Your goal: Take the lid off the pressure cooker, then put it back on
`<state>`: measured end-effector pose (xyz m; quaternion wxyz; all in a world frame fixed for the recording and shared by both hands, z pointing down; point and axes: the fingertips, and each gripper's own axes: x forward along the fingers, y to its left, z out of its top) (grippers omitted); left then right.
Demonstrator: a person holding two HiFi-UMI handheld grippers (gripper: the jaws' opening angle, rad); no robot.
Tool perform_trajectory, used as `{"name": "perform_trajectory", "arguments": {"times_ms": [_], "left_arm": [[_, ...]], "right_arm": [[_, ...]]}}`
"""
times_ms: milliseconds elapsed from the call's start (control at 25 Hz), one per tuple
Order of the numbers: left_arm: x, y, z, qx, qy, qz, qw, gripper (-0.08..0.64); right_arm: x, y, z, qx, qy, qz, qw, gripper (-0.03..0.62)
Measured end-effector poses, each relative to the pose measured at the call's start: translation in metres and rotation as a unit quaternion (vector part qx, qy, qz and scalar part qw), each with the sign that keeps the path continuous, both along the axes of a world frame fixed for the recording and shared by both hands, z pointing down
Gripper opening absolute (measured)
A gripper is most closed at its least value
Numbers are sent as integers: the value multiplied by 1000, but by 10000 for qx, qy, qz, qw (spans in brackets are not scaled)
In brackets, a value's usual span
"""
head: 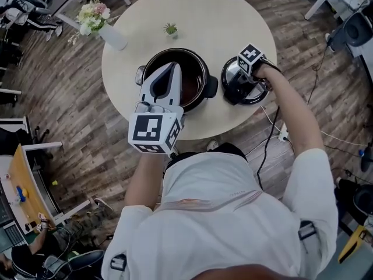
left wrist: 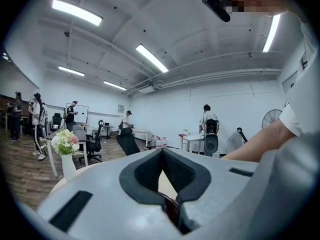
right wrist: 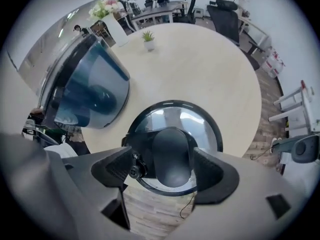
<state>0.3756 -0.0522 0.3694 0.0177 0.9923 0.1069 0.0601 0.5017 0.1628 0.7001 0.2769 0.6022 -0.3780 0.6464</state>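
The pressure cooker pot (head: pixel 198 60) stands uncovered on the round table (head: pixel 221 22); in the right gripper view the pot (right wrist: pixel 85 89) shows at the left. Its glass lid (head: pixel 233 89) lies flat on the table near the right front edge. My right gripper (head: pixel 247 77) points straight down over it. Its jaws stand open on either side of the lid's black handle (right wrist: pixel 172 156), and the pads (right wrist: pixel 215 171) do not press on it. My left gripper (head: pixel 172 67) hovers level over the pot's near side, shut, with nothing seen between its pads (left wrist: pixel 145 171).
A white vase of flowers (head: pixel 96 16) and a small potted plant (head: pixel 171 29) stand at the table's far side. A cable (head: pixel 268 139) runs over the wooden floor by the table's right edge. Desks, chairs and people fill the room beyond.
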Motion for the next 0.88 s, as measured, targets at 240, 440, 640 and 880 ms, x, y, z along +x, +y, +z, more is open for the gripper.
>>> {"name": "perform_trajectory", "arguments": {"times_ms": [240,440,640,880], "left_arm": [[-17,-17,-16,-33,140,18,9999,5],[-37,-39,-27,-91,254,8,9996,5],[-60,-58,-40,-89,362,-19,9993,5],[-94,-97,-55,-80,471,-204,9987,5]], "right_arm": [[11,-12,-68,517,1329,341,9892,366],[-4,-40,-154,1661,2536,860,9490,223],[-41,-67,-241,2834,3605,1337,8786,99],[-108,-125,-330,4110,4156,1381,7996,2]]}}
